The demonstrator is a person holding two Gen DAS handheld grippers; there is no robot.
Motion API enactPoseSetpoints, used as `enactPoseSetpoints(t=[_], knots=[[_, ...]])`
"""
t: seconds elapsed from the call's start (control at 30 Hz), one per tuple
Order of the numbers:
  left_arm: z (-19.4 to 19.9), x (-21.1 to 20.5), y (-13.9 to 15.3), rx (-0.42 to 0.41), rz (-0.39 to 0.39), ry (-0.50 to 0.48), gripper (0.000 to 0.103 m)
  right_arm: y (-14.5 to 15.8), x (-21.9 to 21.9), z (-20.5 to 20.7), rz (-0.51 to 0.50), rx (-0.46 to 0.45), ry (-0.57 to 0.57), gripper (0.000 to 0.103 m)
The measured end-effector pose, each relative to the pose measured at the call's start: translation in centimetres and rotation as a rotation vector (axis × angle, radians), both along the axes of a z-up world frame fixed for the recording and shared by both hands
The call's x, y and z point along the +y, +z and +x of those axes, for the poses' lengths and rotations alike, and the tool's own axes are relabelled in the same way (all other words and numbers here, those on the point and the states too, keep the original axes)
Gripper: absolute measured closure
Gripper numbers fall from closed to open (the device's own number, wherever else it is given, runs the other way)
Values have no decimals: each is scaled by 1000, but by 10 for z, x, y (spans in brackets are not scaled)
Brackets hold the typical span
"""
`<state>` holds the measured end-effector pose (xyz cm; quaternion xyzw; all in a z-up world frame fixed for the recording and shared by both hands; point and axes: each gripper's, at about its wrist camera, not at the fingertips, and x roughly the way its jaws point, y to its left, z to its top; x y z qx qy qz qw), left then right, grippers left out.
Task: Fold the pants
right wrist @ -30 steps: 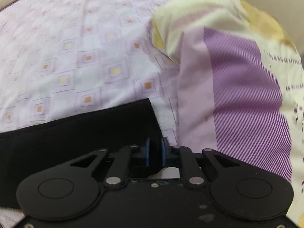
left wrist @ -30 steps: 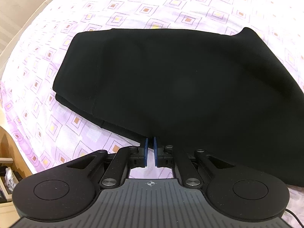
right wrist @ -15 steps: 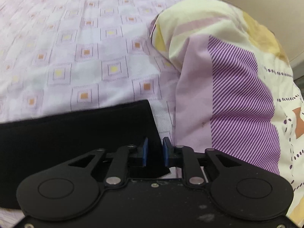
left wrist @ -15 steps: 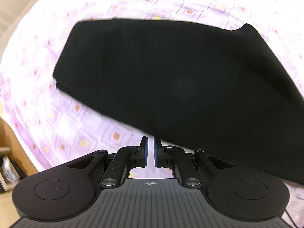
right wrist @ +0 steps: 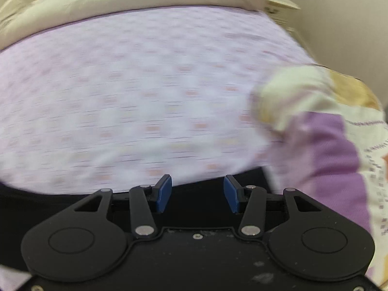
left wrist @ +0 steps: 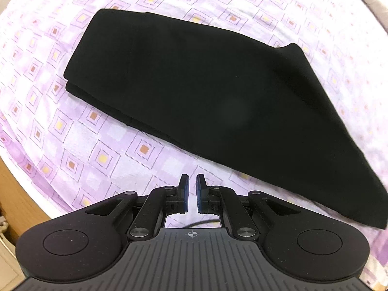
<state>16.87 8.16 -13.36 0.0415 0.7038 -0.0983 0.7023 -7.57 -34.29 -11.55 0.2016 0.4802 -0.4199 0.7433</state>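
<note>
Black pants [left wrist: 206, 97] lie folded flat on the lilac patterned bedsheet [left wrist: 101, 160], filling the middle of the left wrist view. My left gripper [left wrist: 191, 184] hovers over bare sheet just in front of the pants' near edge, shut with nothing between its blue pads. In the blurred right wrist view my right gripper [right wrist: 197, 189] is opening, its blue pads [right wrist: 163, 191] wide apart and empty. A strip of the pants [right wrist: 198, 194] lies below and behind those fingers, not pinched.
A rolled quilt [right wrist: 334, 145] with purple, cream and yellow patches lies on the right of the bed. A beige blanket or headboard edge [right wrist: 121, 0] runs along the far side. A wooden bed frame [left wrist: 17, 186] shows at the lower left, with a cable under the left gripper.
My left gripper drew back off the pants' edge onto bare sheet. My right gripper let go of the pants' corner, opened wide and lifted away, so more of the bed shows.
</note>
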Motion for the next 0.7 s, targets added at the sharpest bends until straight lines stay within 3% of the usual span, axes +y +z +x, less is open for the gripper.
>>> enactPoseSetpoints(t=[0.2, 0.43, 0.7], knots=[[16, 27, 4, 15, -29, 7, 94, -11, 69, 86, 107, -36, 182, 52], [44, 40, 3, -43, 47, -58, 94, -33, 140, 197, 199, -48, 417, 49], [93, 42, -19, -29, 91, -112, 94, -62, 175, 295, 219, -9, 515, 45]])
